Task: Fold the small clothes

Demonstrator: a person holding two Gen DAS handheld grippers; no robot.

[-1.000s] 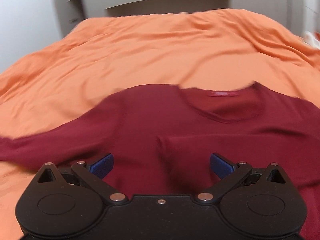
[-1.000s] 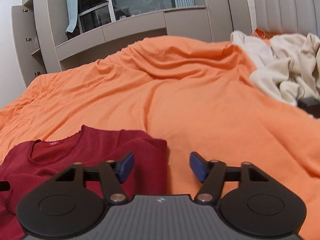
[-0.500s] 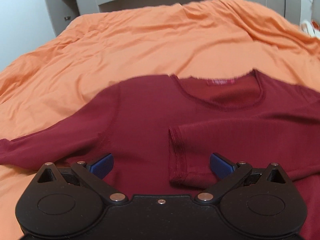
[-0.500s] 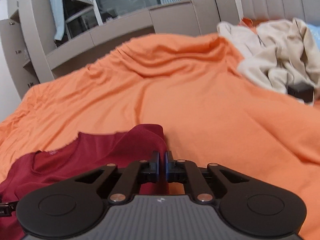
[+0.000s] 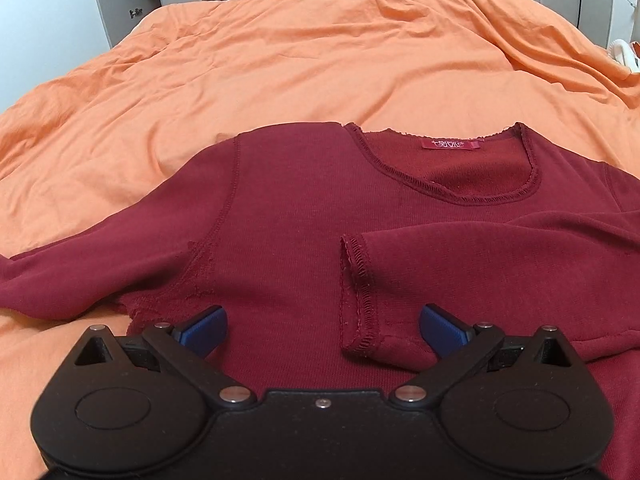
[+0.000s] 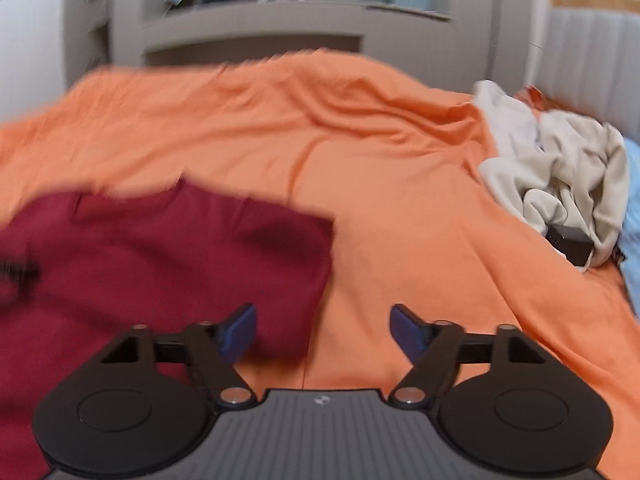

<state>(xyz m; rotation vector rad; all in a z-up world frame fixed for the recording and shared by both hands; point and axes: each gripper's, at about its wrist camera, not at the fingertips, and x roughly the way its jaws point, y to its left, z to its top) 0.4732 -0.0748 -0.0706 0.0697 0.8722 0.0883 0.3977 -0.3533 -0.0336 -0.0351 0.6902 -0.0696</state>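
Note:
A dark red long-sleeved top (image 5: 304,216) lies flat on the orange bedsheet (image 5: 320,52), neckline away from me. Its right sleeve is folded across the chest, cuff (image 5: 358,296) near the middle; its left sleeve (image 5: 60,276) stretches out to the left. My left gripper (image 5: 322,326) is open and empty, low over the top's chest with the cuff between its fingers. In the blurred right wrist view, my right gripper (image 6: 323,330) is open and empty over the top's (image 6: 168,256) right edge and the sheet (image 6: 400,200).
A heap of cream clothes (image 6: 560,172) lies at the right of the bed, with a dark object (image 6: 568,242) under its edge and pale blue fabric (image 6: 632,224) beside it. Grey cabinets (image 6: 256,32) and a padded headboard (image 6: 588,52) stand behind the bed.
The right gripper shut on the top's right edge half a second ago and is now open again, having let it go. The left gripper stayed open and moved closer over the top.

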